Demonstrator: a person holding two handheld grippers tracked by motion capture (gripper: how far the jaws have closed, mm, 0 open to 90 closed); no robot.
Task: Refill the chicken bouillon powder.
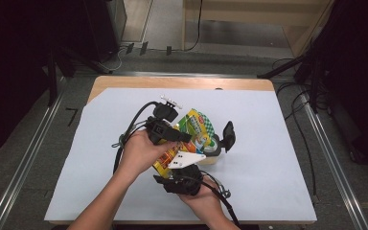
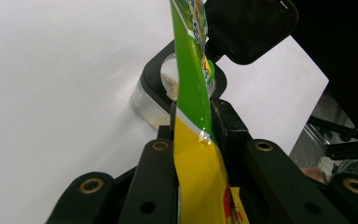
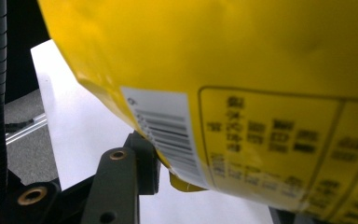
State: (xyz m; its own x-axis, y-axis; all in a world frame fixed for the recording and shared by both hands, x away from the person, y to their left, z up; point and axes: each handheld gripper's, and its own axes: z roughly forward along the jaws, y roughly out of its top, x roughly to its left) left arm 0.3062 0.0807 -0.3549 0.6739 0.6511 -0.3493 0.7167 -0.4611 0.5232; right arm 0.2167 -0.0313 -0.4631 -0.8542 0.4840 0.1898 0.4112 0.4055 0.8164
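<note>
A yellow and green snack bag (image 1: 196, 125) hangs tilted above the white sheet, between both grippers. My left gripper (image 1: 184, 137) comes in from the left and is shut on the bag's side edge; in the left gripper view the bag (image 2: 191, 79) runs up between the jaws of that gripper (image 2: 198, 116). From below, my right gripper (image 1: 175, 166) is shut on the bag's lower end. The right gripper view shows the yellow back with a barcode (image 3: 168, 130) across my right gripper (image 3: 214, 186). A clear jar (image 1: 214, 147) with an open black lid (image 1: 228, 135) stands just right of the bag.
The white sheet (image 1: 268, 167) covers most of the wooden table (image 1: 182, 82). Cables trail from both grippers toward the front edge. Metal rails and dark stands lie on the floor at both sides. The jar (image 2: 154, 100) and its lid (image 2: 247, 28) sit beyond the left jaws.
</note>
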